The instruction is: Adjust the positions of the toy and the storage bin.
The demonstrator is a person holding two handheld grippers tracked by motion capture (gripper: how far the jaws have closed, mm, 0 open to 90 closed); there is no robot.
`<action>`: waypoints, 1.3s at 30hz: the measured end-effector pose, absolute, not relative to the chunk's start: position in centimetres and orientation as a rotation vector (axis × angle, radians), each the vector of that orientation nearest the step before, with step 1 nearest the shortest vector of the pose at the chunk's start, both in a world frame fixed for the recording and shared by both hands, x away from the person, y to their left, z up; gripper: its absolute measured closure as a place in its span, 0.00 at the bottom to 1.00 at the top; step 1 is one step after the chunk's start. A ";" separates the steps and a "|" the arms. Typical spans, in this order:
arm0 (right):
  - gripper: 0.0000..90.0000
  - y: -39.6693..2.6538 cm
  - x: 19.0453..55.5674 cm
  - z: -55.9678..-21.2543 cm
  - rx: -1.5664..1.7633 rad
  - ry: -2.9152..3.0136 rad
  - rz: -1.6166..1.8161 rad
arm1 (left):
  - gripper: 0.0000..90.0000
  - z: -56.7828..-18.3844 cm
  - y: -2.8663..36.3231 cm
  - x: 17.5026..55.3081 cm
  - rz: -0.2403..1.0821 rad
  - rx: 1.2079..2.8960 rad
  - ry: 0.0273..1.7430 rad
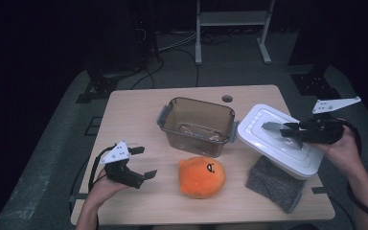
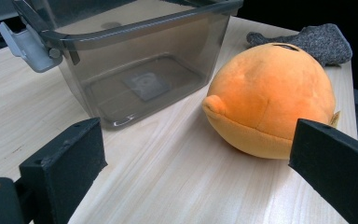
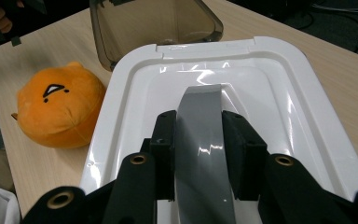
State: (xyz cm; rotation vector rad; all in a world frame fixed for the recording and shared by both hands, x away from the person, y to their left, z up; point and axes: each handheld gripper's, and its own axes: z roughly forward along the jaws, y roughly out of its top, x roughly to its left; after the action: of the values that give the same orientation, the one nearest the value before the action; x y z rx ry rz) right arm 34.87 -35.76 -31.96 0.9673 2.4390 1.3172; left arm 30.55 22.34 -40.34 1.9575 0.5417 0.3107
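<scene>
A white box lid [image 1: 278, 139] hangs tilted above the table's right side, over a grey cloth [image 1: 274, 183]. My right gripper [image 1: 287, 132] is shut on the lid's grey handle [image 3: 204, 140], with a jaw on each side of it. A clear brown-tinted container [image 1: 197, 125] stands open in the middle of the table, and it is empty. An orange plush toy [image 1: 202, 177] sits in front of it. My left gripper [image 1: 141, 163] hovers at the front left, open, pointing at the plush [image 2: 272, 98] with nothing between its jaws.
The container has grey latches [image 2: 25, 46] on its short sides. The wooden table [image 1: 129, 115] has a round cable hole [image 1: 227, 98] at the back. Beyond it stand a white frame [image 1: 230, 28] and cables on the floor.
</scene>
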 end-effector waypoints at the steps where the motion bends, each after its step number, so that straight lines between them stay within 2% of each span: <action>1: 0.73 -35.9 34.8 -32.1 0.972 2.440 1.312 | 0.03 -40.3 22.3 30.5 0.311 1.958 0.542; 17: 0.73 -37.4 34.1 -35.8 1.048 2.450 1.311 | 0.03 -40.3 22.4 30.5 0.313 1.955 0.545; 28: 0.73 -36.8 34.2 -39.0 1.091 2.485 1.318 | 0.03 -40.3 22.6 30.5 0.317 1.956 0.543; 39: 0.73 -35.8 34.4 -40.7 1.096 2.514 1.311 | 0.03 -40.2 22.6 30.5 0.315 1.950 0.544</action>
State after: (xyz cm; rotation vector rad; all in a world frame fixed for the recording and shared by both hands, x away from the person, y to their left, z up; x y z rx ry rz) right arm 34.39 -35.80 -40.75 1.0960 2.5137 1.3114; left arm 30.50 22.63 -40.19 1.9498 0.5437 0.3152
